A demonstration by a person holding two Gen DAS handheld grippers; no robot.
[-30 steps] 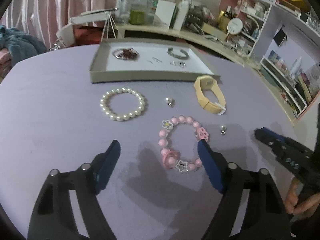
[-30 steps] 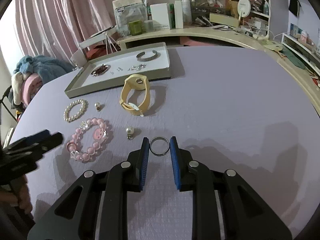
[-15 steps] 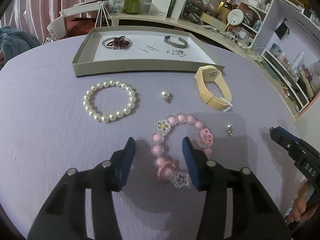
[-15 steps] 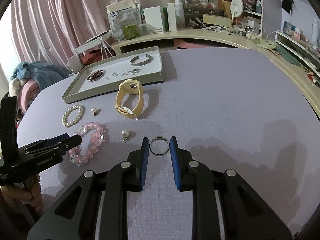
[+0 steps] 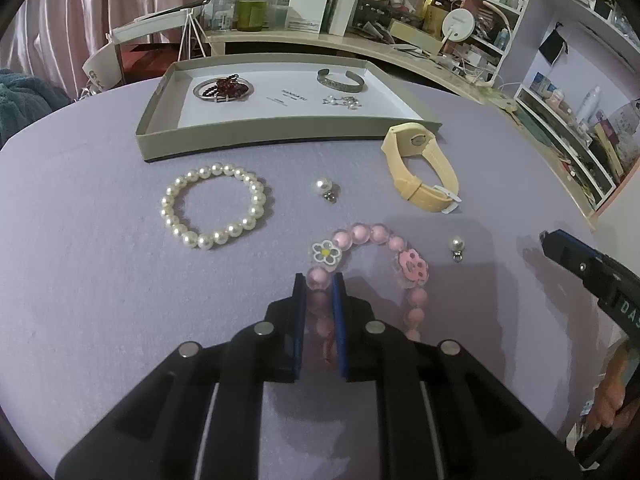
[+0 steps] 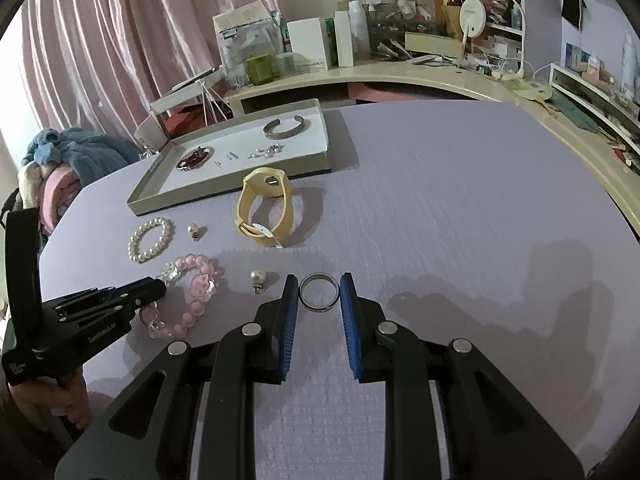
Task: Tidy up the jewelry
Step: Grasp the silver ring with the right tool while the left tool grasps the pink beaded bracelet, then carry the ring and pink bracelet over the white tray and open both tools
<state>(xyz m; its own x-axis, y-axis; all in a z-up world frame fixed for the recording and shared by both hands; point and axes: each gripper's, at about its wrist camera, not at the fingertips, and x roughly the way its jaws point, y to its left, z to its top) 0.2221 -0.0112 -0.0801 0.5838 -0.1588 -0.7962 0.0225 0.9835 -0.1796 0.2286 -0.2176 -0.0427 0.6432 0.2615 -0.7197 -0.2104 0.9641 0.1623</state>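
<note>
On a lilac table (image 5: 100,280), a pink bead bracelet (image 5: 376,236) is pinched on one side by the left gripper (image 5: 320,292); its jaws are closed on the beads, probably so the loop can be lifted whole. A metal ring (image 6: 319,292) is bracketed by the right gripper (image 6: 319,294), jaws narrowly parted against its sides, though a firm clamp cannot be confirmed. Farther back, a shallow tray (image 5: 160,120) already holds a cuff and small pieces, so it is judged the destination. A pearl bracelet (image 5: 214,210), a yellow watch (image 5: 420,164) and two pearl earrings remain loose between.
</note>
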